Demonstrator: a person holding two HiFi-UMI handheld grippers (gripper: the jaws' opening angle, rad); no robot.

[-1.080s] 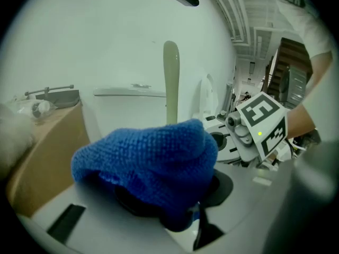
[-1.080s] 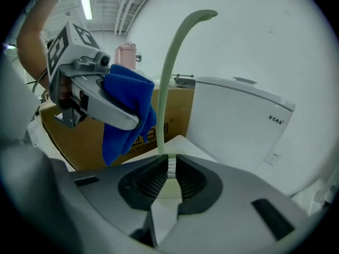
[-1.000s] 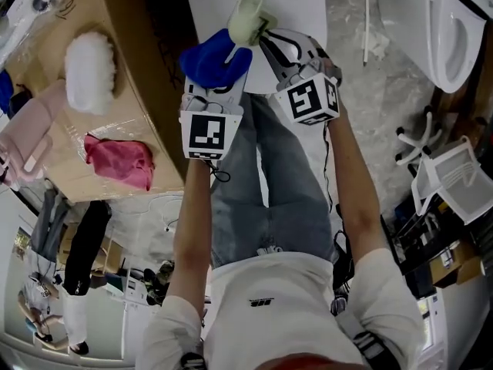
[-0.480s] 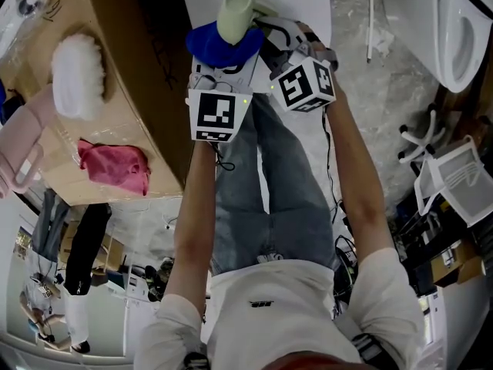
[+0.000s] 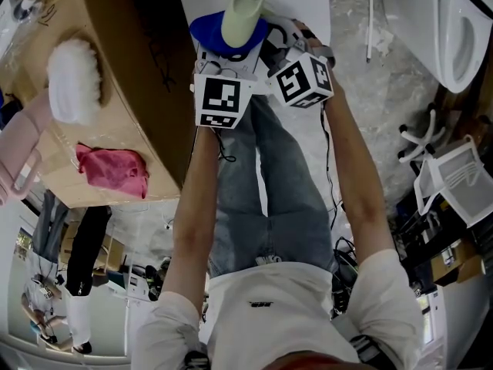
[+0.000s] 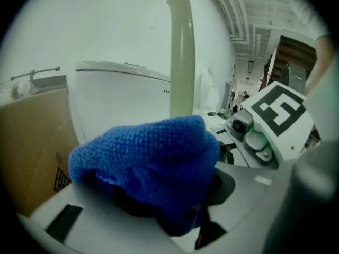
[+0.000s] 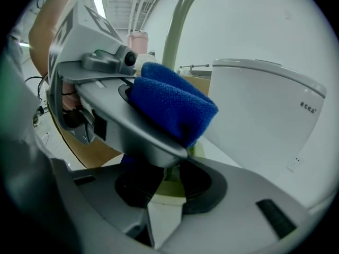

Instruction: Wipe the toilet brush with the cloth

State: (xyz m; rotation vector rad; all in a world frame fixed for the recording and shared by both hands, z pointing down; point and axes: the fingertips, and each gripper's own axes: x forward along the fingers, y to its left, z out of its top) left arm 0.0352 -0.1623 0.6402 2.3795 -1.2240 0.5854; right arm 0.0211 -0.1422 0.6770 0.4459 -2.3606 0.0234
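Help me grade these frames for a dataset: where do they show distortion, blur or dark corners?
Head view: fisheye bends the edges, light is even, the toilet looks bright. Left gripper view: black rounded corners, blue cloth weave sharp, the nearest surfaces soft. Right gripper view: same dark corners, blurred foreground, brush handle pale against the bright wall.

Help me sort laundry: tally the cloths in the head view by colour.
Blue: 1, the blue cloth
Pink: 1, the pink cloth on the cardboard
Total: 2
The fluffy white thing is left out: I cannot tell whether it is a cloth.
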